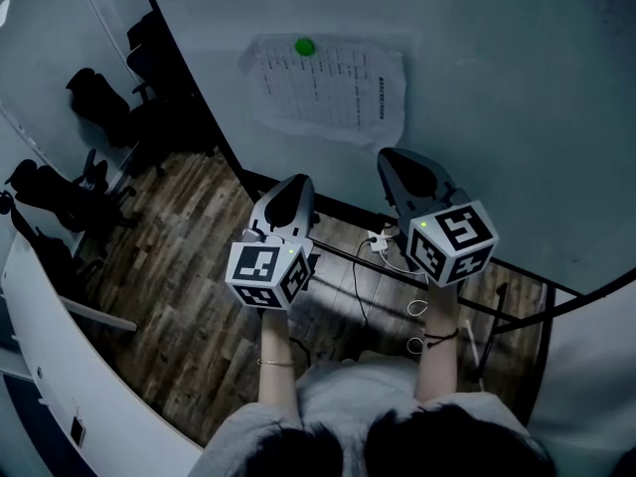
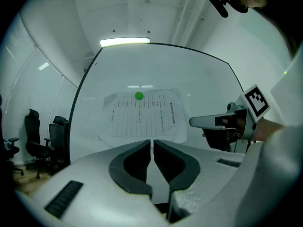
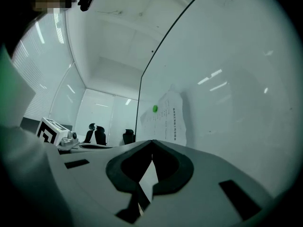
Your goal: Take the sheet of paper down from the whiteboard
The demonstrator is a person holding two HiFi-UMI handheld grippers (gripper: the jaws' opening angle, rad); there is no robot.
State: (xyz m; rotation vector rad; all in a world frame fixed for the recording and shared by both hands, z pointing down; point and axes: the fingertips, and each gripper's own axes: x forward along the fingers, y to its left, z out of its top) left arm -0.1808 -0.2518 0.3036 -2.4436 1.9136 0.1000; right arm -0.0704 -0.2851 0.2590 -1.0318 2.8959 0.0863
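A printed sheet of paper (image 1: 328, 87) hangs on the whiteboard (image 1: 477, 58), pinned near its top by a round green magnet (image 1: 304, 46). The left gripper view faces the paper (image 2: 144, 117) and magnet (image 2: 138, 96) squarely; the right gripper view sees the paper (image 3: 165, 119) and magnet (image 3: 154, 109) at a slant. My left gripper (image 1: 294, 189) is shut and empty, below the sheet's lower left. My right gripper (image 1: 396, 157) is shut and empty, just under the sheet's lower right corner. Neither touches the paper. In the left gripper view my left gripper (image 2: 152, 143) points at the sheet's lower edge.
The whiteboard's dark frame (image 1: 199, 97) runs down to a wooden floor (image 1: 189, 276). Black office chairs (image 1: 99, 102) stand at the left. A white plug and cables (image 1: 380, 241) lie near the board's foot. A white curved desk edge (image 1: 60, 366) lies at the lower left.
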